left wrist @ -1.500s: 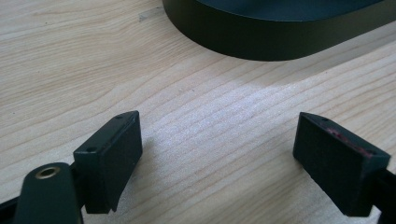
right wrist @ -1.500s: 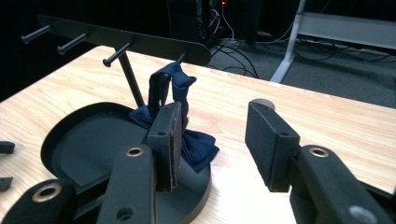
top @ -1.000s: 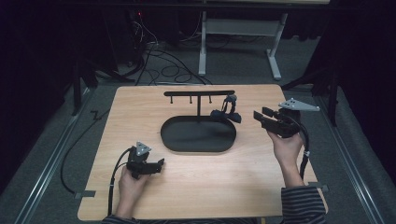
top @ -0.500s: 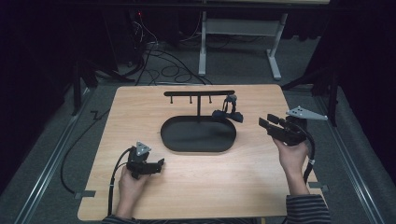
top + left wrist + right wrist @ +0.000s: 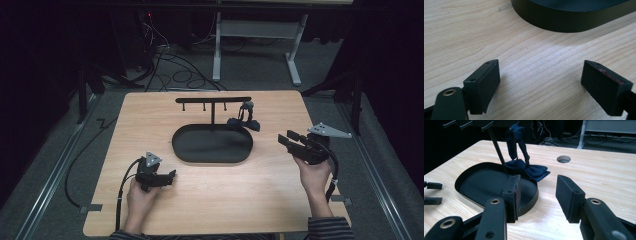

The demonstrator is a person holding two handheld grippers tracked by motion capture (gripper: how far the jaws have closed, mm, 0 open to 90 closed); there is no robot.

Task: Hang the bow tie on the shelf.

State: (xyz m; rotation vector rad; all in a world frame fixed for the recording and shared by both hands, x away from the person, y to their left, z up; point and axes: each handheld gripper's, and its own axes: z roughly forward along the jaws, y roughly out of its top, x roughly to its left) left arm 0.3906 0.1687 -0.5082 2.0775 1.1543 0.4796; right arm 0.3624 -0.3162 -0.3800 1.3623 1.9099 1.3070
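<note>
Right tool drawn back toward counter's 3 o'clock edge since earlier, jaws spread, empty. Bow tie hangs on stand, trailing onto tray rim. Left tool spread, idle at 7 o'clock. Hanging likely done.

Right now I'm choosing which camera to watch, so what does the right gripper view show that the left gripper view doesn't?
The right gripper view shows the navy bow tie, hung by its strap from the stand's bar and resting on the tray's rim, plus a round hole in the tabletop and the right gripper, jaws apart. The left gripper view shows the left gripper, open over bare wood. Both show the black oval tray and the wooden table.
</note>
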